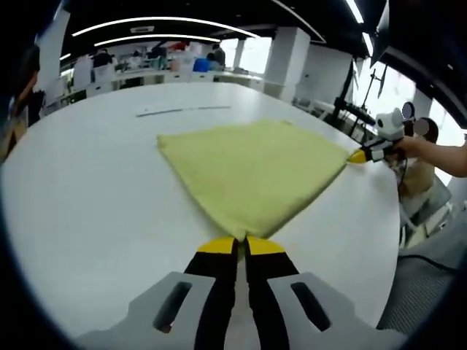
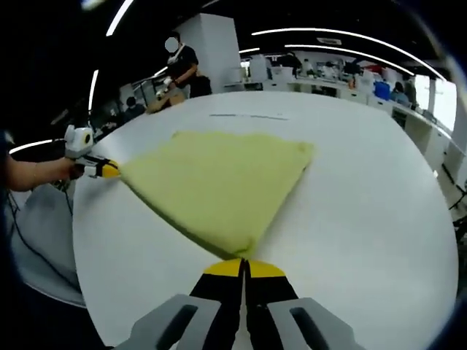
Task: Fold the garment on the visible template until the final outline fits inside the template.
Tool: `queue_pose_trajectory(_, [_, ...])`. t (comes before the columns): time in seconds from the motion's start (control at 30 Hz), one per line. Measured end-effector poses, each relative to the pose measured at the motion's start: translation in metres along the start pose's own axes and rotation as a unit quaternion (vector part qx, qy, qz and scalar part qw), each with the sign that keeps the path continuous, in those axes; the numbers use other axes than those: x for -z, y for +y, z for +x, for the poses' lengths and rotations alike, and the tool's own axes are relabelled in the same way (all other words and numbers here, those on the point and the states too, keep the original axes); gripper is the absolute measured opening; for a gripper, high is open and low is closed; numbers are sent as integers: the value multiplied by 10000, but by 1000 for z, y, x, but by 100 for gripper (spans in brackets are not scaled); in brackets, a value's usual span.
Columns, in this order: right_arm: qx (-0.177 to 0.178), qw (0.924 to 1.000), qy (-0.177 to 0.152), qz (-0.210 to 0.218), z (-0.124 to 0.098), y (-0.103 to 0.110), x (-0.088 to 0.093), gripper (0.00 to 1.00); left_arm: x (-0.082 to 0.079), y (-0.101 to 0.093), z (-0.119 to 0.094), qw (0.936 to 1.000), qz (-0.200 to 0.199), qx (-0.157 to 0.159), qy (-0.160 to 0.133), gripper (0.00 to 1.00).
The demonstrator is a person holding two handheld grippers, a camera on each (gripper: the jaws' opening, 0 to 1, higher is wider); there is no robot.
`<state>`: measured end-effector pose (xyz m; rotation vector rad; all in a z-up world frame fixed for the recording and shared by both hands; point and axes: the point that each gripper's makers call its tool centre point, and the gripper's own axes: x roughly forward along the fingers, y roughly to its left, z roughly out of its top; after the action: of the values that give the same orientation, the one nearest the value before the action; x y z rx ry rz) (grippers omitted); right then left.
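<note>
Open-plan lab or office floor, large and bright. Big round white table [image 1: 87, 189] takes the foreground. Dark ceiling overhead with long curved light strips [image 1: 160, 22] at 12 o'clock. White square pillar [image 1: 281, 55] at 1 o'clock, windows behind it. Rows of benches [image 2: 321, 76] crowded with gear along the far side, people seated there, though too blurred to tell what equipment. Tripod stands [image 1: 361, 98] at 2 o'clock. A person [image 2: 182, 65] stands beyond the table's rim.
</note>
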<state>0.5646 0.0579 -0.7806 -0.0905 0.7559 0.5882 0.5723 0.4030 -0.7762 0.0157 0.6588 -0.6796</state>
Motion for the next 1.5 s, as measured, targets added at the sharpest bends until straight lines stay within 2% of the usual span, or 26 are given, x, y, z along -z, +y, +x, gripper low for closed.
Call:
queue_pose_trajectory(0.07, [119, 9997, 75, -211, -3, -6, 0, 0, -1, 2, 0, 10000, -11, -22, -36, 1])
queue_pose_trajectory(0.2, [44, 9995, 81, -294, -4, -3, -1, 0, -3, 1, -1, 10000, -16, -17, -52, 1])
queue_pose_trajectory(0.67, [-101, 9978, 445, -471, -9, 9, 20, 0, 5, -3, -7, 9999, -140, -4, 24, 1])
queue_pose_trajectory(1.07, [-161, 9983, 456, -314, -22, 19, 33, 0, 15, -14, -16, 9999, -46, 62, 90, 1])
queue_pose_trajectory(1.5, [-158, 9988, 458, -111, -32, 22, 45, 0, 27, -27, -23, 9995, -11, 110, 285, 1])
